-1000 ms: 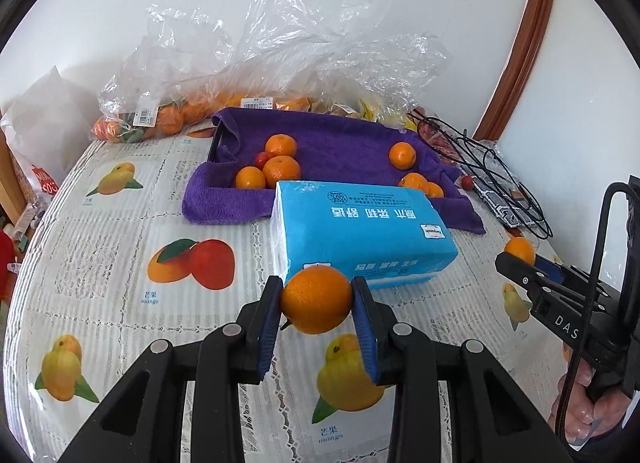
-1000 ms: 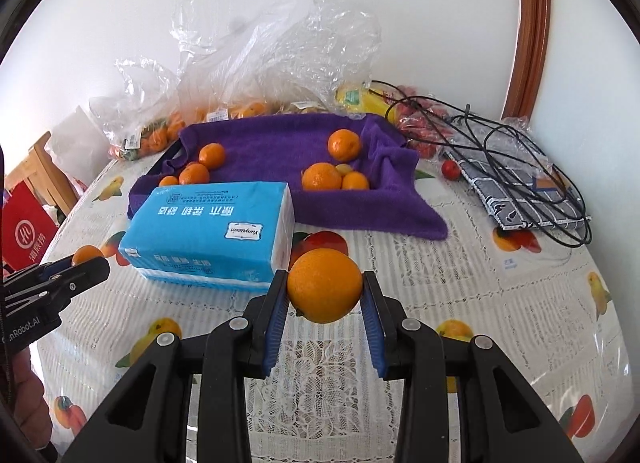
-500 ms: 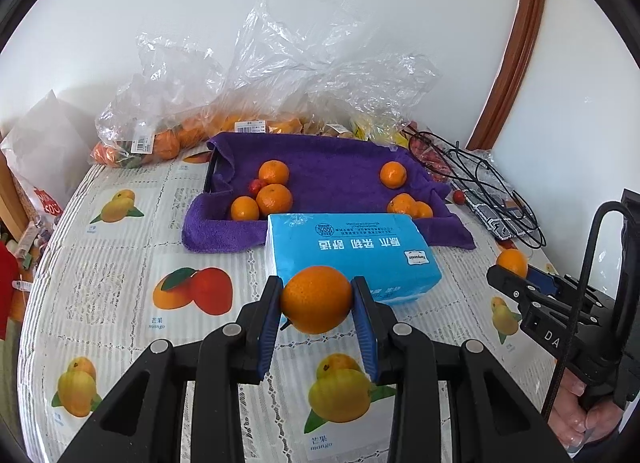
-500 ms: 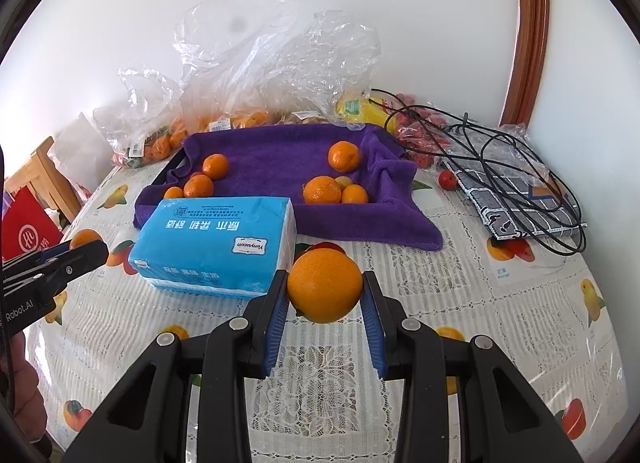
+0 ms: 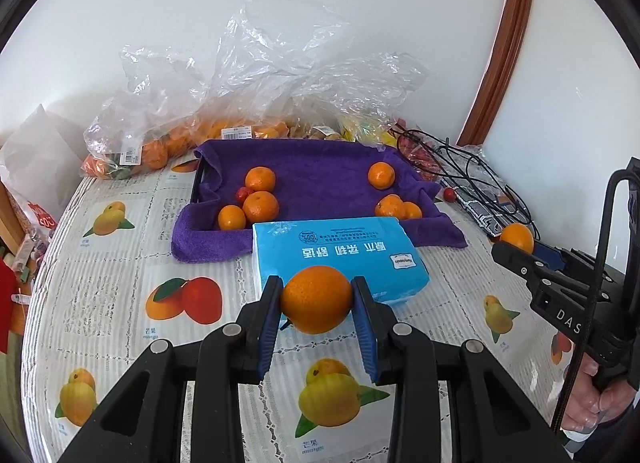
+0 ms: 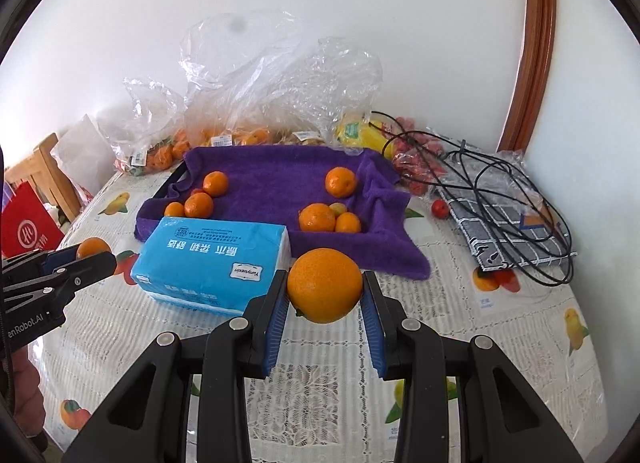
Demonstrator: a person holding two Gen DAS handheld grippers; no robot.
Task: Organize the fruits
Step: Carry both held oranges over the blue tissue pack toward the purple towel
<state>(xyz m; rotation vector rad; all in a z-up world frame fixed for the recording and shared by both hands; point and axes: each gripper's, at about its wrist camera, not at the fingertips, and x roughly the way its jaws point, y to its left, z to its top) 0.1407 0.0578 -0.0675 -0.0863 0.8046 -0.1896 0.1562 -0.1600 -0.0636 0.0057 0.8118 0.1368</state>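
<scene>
Between my left gripper's (image 5: 316,299) blue pads sits 1 round orange (image 5: 316,299), clamped on both sides and held clear above the white lace-patterned tablecloth with printed fruit (image 5: 100,295). My right gripper (image 6: 325,291) is likewise clamped on a 2nd round orange (image 6: 325,285), also off the cloth.

Items logged from my 2 wrist views:

- 1 light-blue soft pack of tissues (image 5: 340,255), lying flat just beyond both grippers, touching the near edge of the towel.
- 1 purple towel draped over a dark tray (image 5: 320,179), behind the tissue pack. On it I count, on its left side, 3 small oranges (image 5: 260,205) with 1 small red fruit (image 5: 241,193) touching them; on its right side, 1 lone small orange (image 5: 381,175) towards the back and 2 more (image 5: 398,207) at the front corner. The right view adds 1 small yellowish fruit (image 6: 337,207) tucked behind that pair.
- Several crumpled clear plastic bags (image 5: 280,79) along the wall behind the tray, some holding more oranges (image 5: 156,153).
- 1 tangle of black cable (image 6: 500,191) on a grey-checked folded cloth (image 6: 516,231), right of the tray.
- 1 small red fruit loose on the tablecloth (image 6: 440,207), between towel and cable.
- 1 red paper bag (image 6: 28,231) and 1 wooden chair (image 6: 40,175) at the far left edge.

Each gripper shows in the other's view, side-on, with its orange at the tips.
</scene>
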